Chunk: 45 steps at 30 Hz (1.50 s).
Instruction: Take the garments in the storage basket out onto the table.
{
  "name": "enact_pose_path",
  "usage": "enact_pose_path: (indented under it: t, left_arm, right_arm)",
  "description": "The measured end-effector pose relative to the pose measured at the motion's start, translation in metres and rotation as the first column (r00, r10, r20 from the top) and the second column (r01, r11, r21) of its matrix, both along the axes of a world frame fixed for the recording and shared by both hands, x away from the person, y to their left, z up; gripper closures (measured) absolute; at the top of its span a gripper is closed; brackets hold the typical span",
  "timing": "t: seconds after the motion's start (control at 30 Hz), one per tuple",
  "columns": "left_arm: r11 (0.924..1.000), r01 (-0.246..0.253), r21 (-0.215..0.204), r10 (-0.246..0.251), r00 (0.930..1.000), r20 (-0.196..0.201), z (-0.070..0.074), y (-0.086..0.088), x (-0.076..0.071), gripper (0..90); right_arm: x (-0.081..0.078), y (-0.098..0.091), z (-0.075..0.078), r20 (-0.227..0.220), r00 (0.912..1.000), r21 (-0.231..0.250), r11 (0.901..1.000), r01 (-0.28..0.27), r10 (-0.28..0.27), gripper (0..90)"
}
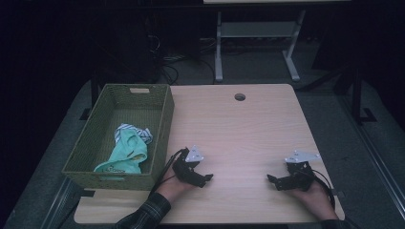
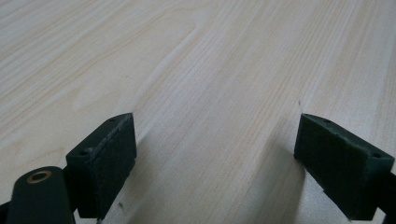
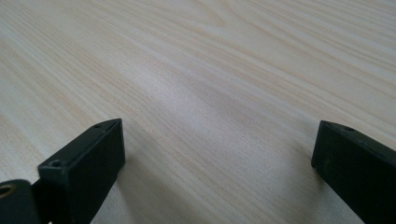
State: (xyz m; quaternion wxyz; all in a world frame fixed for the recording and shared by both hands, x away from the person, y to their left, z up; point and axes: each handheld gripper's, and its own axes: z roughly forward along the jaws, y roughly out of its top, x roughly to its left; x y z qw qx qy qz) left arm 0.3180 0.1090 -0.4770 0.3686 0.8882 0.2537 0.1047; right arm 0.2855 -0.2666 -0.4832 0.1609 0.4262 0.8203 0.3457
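pale wood counter carries a green woven basket at its left edge, with mint and striped cloth lying inside. left tongs and right tongs rest low near the front edge, well apart, both released, jaws spread over bare wood.

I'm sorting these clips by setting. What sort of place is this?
Probably a lab or workshop, not a home: a bare wooden table in a dark room, loose cables on the floor, another desk's metal legs behind.
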Motion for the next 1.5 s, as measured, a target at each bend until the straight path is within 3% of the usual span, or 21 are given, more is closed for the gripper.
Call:
enact_pose_path:
  t: [0.4, 0.73, 1.5]
  left_arm:
    - [0.9987, 0.012, 0.05, -0.011, 0.9996, -0.025, 0.005, -0.002, 0.002, 12.8]
    - [0.9979, 0.026, 0.06, -0.022, 0.9984, -0.053, 0.009, -0.004, 0.001, 13.1]
    - [0.9992, 0.019, 0.035, -0.017, 0.9985, -0.051, 0.023, -0.003, 0.002, 13.4]
  right_arm:
    - [0.0, 0.0, 0.0, -0.005, 1.0, 0.001, 1.0, 0.004, -0.004, 2.3]
    - [0.0, 0.0, 0.0, -0.006, 1.0, 0.002, 1.0, 0.004, -0.004, 2.3]
    - [0.0, 0.0, 0.0, -0.006, 1.0, 0.002, 1.0, 0.004, -0.004, 2.2]
